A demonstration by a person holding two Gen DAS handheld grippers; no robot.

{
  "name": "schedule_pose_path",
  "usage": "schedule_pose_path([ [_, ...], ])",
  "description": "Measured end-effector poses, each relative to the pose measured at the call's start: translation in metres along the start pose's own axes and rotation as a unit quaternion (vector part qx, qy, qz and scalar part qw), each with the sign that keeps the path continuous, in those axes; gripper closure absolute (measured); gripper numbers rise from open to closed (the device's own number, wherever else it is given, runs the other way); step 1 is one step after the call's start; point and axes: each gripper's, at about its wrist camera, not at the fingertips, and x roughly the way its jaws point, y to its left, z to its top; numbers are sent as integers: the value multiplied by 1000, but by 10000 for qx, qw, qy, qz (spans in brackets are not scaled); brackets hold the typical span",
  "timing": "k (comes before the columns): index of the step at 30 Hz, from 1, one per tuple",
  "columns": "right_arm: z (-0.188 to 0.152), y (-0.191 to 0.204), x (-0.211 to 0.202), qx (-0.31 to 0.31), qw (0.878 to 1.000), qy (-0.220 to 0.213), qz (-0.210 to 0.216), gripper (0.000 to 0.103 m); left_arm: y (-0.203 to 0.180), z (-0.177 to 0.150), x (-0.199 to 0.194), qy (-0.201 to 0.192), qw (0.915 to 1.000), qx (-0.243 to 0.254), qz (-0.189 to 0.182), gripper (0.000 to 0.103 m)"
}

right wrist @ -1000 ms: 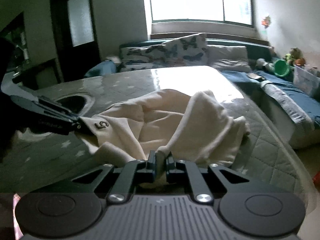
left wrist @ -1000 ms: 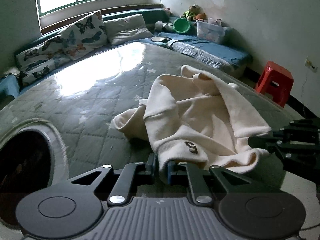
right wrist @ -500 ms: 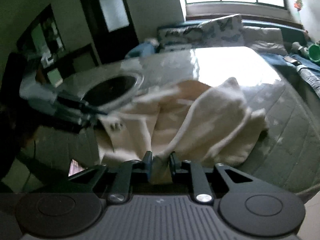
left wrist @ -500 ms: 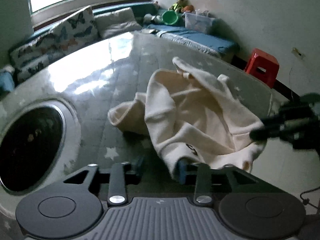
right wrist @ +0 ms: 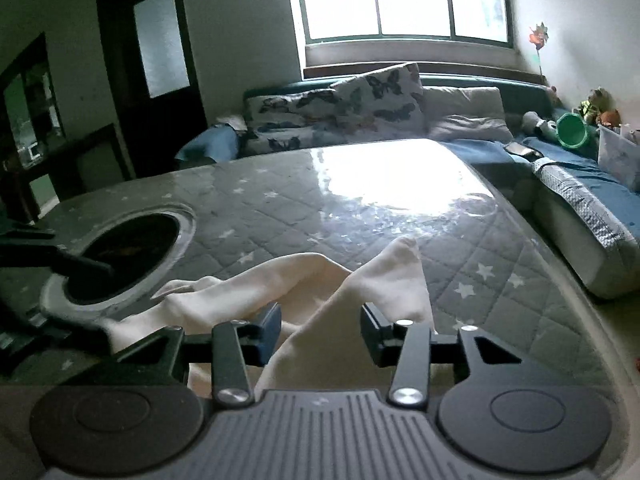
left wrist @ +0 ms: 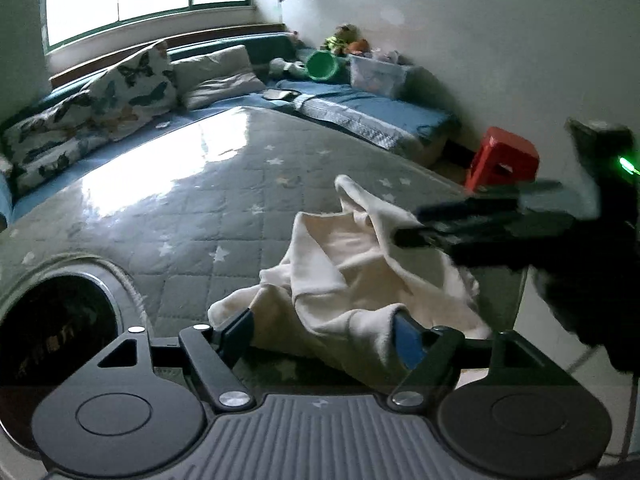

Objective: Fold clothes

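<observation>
Both tongs are opening and letting go: left tongs (left wrist: 324, 330) wide, right tongs (right wrist: 320, 330) narrower, cloth loose between each. Garment (left wrist: 360, 280) lies crumpled at the worktop (left wrist: 200, 208) edge; folding looks barely begun.

right gripper (left wrist: 404, 226) motion-blurred in left wrist view — fingertips indistinct. cream garment (right wrist: 320, 292) near hem hidden under the gripper body. dark round opening (left wrist: 48, 328) cut off by frame edge.
</observation>
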Motion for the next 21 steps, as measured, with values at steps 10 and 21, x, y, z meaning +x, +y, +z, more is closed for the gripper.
schedule_pose_path([
  [10, -9, 15, 40, -241, 9977, 158, -612, 48, 15, -16, -19, 33, 9995, 97, 285, 6],
  [21, -26, 9, 22, -454, 9946, 100, -924, 86, 30, 11, -16, -412, 9972, -218, 578, 5],
])
